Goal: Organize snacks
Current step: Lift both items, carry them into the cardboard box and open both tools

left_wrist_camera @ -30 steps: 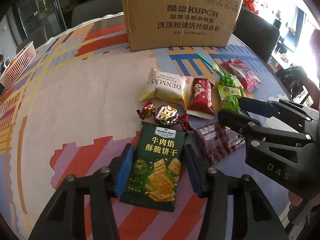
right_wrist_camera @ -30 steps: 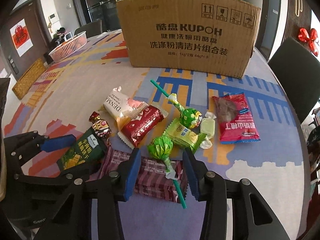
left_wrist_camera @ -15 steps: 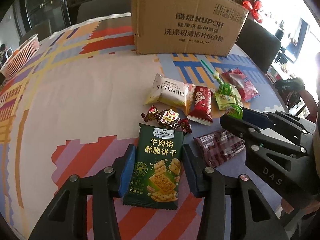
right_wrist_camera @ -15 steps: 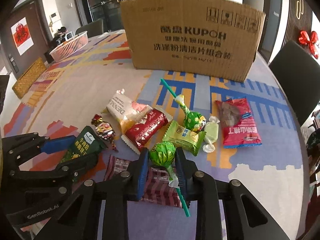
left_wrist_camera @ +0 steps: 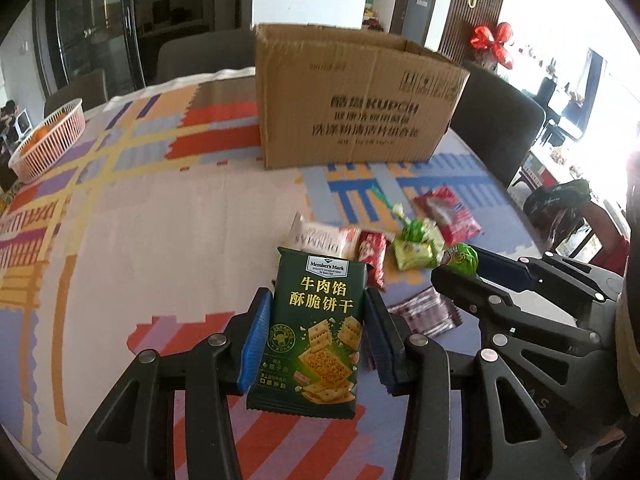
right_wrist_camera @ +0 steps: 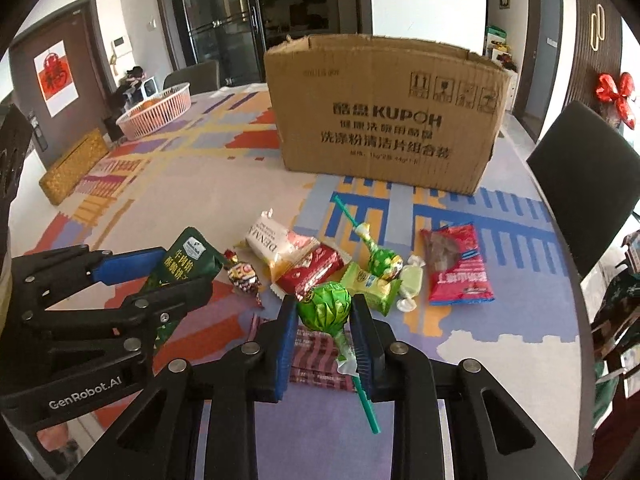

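Observation:
My left gripper (left_wrist_camera: 318, 312) is shut on a dark green cracker packet (left_wrist_camera: 316, 328) and holds it above the table; the packet also shows in the right wrist view (right_wrist_camera: 182, 262). My right gripper (right_wrist_camera: 324, 312) is shut on a green lollipop (right_wrist_camera: 325, 306) with a green stick, lifted off the table; it shows in the left wrist view (left_wrist_camera: 460, 258). An open cardboard box (right_wrist_camera: 384, 112) stands at the far side. On the table lie a white packet (right_wrist_camera: 272, 240), a red bar (right_wrist_camera: 310, 270), a second green lollipop (right_wrist_camera: 382, 260), a red pouch (right_wrist_camera: 458, 266) and a maroon wrapper (right_wrist_camera: 320, 360).
A pink basket (left_wrist_camera: 48, 144) with oranges stands at the far left of the patterned tablecloth (left_wrist_camera: 140, 220). A foil candy (right_wrist_camera: 242, 276) and a green-yellow packet (right_wrist_camera: 370, 286) lie among the snacks. Dark chairs (right_wrist_camera: 588, 176) stand around the table. A woven box (right_wrist_camera: 74, 164) sits left.
Both grippers have closed on their items and lifted them: the left raised the cracker packet, the right raised the green lollipop. Both views have tilted up toward the box.

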